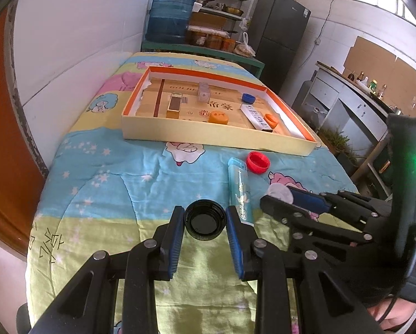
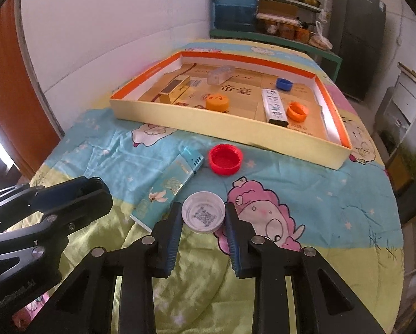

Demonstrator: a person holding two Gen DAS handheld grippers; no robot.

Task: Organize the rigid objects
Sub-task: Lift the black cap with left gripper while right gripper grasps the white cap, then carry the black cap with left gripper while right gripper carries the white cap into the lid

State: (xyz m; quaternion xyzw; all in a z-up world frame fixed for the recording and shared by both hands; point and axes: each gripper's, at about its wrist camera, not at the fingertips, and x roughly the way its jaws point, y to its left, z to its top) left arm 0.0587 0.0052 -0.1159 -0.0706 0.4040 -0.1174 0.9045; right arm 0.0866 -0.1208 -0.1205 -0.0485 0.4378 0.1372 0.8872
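My left gripper (image 1: 205, 217) is shut on a black bottle cap (image 1: 205, 222), open side up, on the quilt. My right gripper (image 2: 203, 215) is shut on a white cap (image 2: 203, 215) with a printed code inside; it also shows in the left wrist view (image 1: 280, 192). Between them lies a light-blue slim box (image 2: 166, 189) and, just beyond it, a red cap (image 2: 226, 159). The shallow cardboard tray (image 2: 221, 122) farther back holds an orange cap (image 2: 217, 102), an orange ring cap (image 2: 297, 111), a blue cap (image 2: 284, 84), a white remote-like bar (image 2: 274, 105), a clear cube (image 2: 220, 75) and a yellow box (image 2: 176, 89).
The table is covered by a cartoon-print quilt (image 1: 118, 183). A white tiled wall (image 1: 77, 41) runs along the left side. Behind the table are a blue water jug (image 1: 170, 14), shelves with jars and a dark fridge (image 1: 280, 33).
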